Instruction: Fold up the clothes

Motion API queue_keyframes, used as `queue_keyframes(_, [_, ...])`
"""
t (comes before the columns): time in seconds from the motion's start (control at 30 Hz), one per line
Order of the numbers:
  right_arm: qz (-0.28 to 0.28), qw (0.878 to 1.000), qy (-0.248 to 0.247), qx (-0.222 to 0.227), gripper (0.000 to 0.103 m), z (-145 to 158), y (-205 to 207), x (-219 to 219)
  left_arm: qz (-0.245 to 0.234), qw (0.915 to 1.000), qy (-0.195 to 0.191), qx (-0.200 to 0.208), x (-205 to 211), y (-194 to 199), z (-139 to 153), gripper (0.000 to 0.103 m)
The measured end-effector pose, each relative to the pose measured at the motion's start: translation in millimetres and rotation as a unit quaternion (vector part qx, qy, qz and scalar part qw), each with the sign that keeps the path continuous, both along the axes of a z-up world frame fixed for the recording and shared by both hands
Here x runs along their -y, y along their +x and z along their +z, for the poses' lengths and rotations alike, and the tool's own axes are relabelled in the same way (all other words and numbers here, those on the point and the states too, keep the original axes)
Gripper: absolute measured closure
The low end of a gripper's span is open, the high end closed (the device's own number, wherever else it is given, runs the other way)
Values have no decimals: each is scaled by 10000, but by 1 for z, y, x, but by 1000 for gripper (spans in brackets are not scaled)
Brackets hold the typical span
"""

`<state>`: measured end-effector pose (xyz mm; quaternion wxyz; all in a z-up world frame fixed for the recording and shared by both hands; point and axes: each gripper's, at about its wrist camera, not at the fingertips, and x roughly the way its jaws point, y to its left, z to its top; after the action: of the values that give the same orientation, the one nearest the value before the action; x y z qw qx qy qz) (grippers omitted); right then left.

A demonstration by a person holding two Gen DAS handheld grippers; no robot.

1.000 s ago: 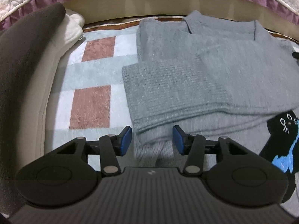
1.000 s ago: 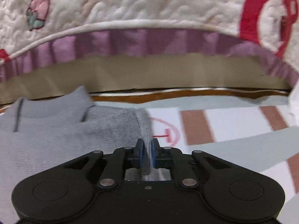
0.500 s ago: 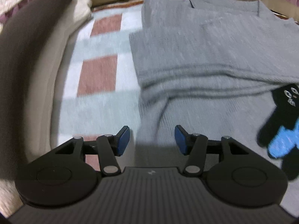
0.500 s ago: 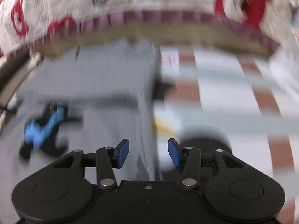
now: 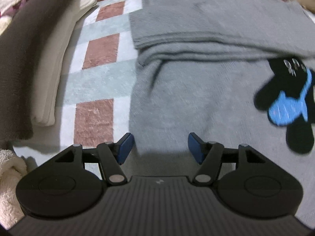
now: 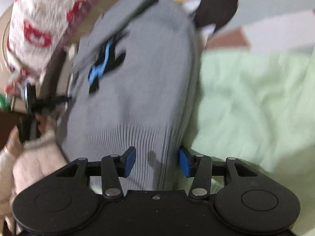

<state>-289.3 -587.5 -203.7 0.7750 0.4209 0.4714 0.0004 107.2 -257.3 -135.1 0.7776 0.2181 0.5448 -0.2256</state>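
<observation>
Since 1 s ago both grippers have travelled down the grey sweater from collar end to hem end; right gripper has let go of the shoulder cloth it pinched and now stands wide over the ribbed hem; left gripper is wide too, holding nothing, low over the sweater's left edge.

Sweater lies flat on the checked rug, sleeves folded across the chest, cat patch showing below them.

Risks, as I judge them: right view is smeared by motion, so a close now may take only 1 layer of the hem or miss it; left pads straddle the side edge and could grab rug pile with the knit; lifting unevenly would spill the folded sleeves.

Containers: none visible; folded dark and cream cloths lie stacked left of the rug.
</observation>
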Motion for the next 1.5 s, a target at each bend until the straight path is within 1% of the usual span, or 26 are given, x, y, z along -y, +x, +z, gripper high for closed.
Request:
queue_keyframes(0.07, [127, 9997, -178, 80, 50, -4, 0, -20, -248, 9995, -127, 130, -1, -11, 8, 41])
queue_keyframes(0.1, [188, 9994, -270, 131, 66, -6, 0, -29, -371, 9989, -190, 195, -2, -17, 12, 41])
queue_keyframes(0.13, [206, 9981, -427, 401, 80, 1, 2, -36, -480, 9981, -304, 257, -4, -21, 18, 41])
queue_keyframes(0.17, [220, 9958, -580, 671, 89, 8, 4, -43, -551, 9969, -470, 314, -7, -22, 25, 41])
queue_keyframes(0.27, [124, 9859, -794, 1468, 92, 36, 24, -48, -525, 9922, -1041, 450, -20, -24, 46, 41])
queue_keyframes(0.37, [-157, 9745, -972, 2014, 92, 68, 59, -41, -413, 9845, -1565, 670, -31, -22, 65, 41])
queue_keyframes(0.47, [-264, 9653, -1022, 2389, 92, 92, 95, -32, -282, 9820, -1670, 837, -37, -24, 70, 41])
queue_keyframes(0.6, [-290, 9509, -1552, 2662, 92, 118, 133, -26, -92, 9806, -1782, 814, -43, -22, 62, 41])
queue_keyframes(0.63, [-305, 9451, -1740, 2751, 92, 128, 147, -26, -109, 9781, -1882, 884, -44, -22, 63, 41])
queue_keyframes(0.67, [-327, 9409, -1871, 2805, 92, 137, 153, -24, -266, 9736, -1990, 1083, -44, -27, 67, 41])
queue_keyframes(0.77, [-406, 9298, -2310, 2837, 92, 166, 183, -15, -1007, 9451, -2400, 1975, -49, -54, 96, 40])
queue_keyframes(0.8, [-359, 9237, -2516, 2868, 92, 179, 193, -14, -1107, 9390, -2521, 2060, -50, -58, 103, 39])
queue_keyframes(0.87, [-222, 9055, -3057, 2934, 92, 202, 212, -16, -1309, 9359, -2707, 1833, -48, -62, 115, 39])
queue_keyframes(0.97, [-253, 8897, -3535, 2879, 92, 215, 234, -13, -1605, 9310, -2798, 1707, -40, -74, 120, 27])
queue_keyframes(1.0, [-287, 8847, -3734, 2777, 93, 211, 240, -12, -1639, 9322, -2758, 1675, -35, -77, 116, 23])
queue_keyframes(1.03, [-323, 8795, -3927, 2670, 92, 207, 246, -11, -1630, 9367, -2672, 1567, -29, -78, 107, 22])
queue_keyframes(1.1, [-481, 8801, -4124, 2304, 92, 188, 255, -6, -1467, 9496, -2436, 1319, -19, -77, 84, 23])
queue_keyframes(1.2, [-722, 8991, -3916, 1816, 92, 157, 255, 1, -953, 9643, -2281, 948, -11, -69, 52, 23])
queue_keyframes(1.23, [-772, 9048, -3811, 1735, 92, 147, 251, 1, -529, 9670, -2378, 744, -12, -62, 44, 23])
queue_keyframes(1.27, [-805, 9078, -3755, 1685, 92, 140, 246, 0, 208, 9658, -2550, 413, -15, -52, 37, 23])
queue_keyframes(1.3, [-812, 9104, -3725, 1607, 92, 131, 241, -1, 893, 9565, -2777, 24, -20, -43, 32, 24])
queue_keyframes(1.33, [-819, 9125, -3711, 1514, 92, 124, 235, -4, 1498, 9410, -3013, -372, -25, -35, 27, 24])
queue_keyframes(1.4, [-889, 9157, -3652, 1425, 92, 116, 225, -7, 2125, 9202, -3188, -800, -25, -30, 24, 24])
queue_keyframes(1.43, [-904, 9168, -3605, 1464, 92, 116, 220, -8, 2114, 9268, -3005, -773, -20, -32, 27, 25])
queue_keyframes(1.47, [-920, 9178, -3557, 1503, 92, 116, 215, -8, 1972, 9401, -2704, -647, -12, -35, 32, 24])
queue_keyframes(1.5, [-940, 9182, -3523, 1546, 91, 118, 211, -8, 1835, 9498, -2486, -493, -8, -42, 37, 23])
